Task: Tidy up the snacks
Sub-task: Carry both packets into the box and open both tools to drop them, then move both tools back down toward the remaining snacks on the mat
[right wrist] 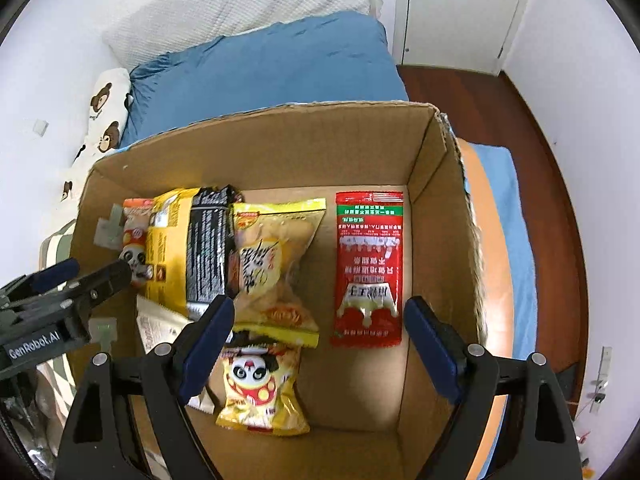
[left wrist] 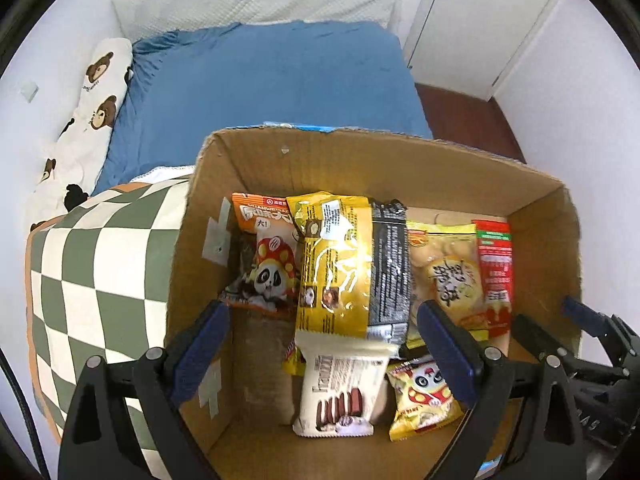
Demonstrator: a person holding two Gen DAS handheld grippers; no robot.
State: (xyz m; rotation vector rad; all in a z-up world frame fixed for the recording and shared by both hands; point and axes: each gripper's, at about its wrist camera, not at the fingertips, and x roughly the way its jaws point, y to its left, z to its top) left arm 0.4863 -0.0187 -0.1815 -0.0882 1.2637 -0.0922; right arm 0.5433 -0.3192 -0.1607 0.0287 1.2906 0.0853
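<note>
Snacks lie flat on the floor of the open cardboard box [right wrist: 256, 148], which sits on the bed [left wrist: 272, 80], and both of your tools hang above them pointing steeply down. Your left tool [left wrist: 324, 332] is released, nothing between its pads; under it lie the big yellow-and-black packet [left wrist: 344, 264] and, nearer you, the white wafer packet [left wrist: 336, 396], with the orange panda bag [left wrist: 266, 256] just past its left finger. Your right tool [right wrist: 320, 336] is likewise spread and grasps nothing; the red sachet [right wrist: 368, 264] lies apart from the others, just inside its right finger, the pale yellow chip bag [right wrist: 276, 264] by its left finger, and the small yellow panda packet [right wrist: 260, 392] lower down.

Only the left view gives you the wafer packet whole, plus the checkered cushion [left wrist: 96, 264] against the box's left wall. Only the right view shows the bare cardboard around the sachet, and the wooden floor [right wrist: 552, 160] beyond the bed.
</note>
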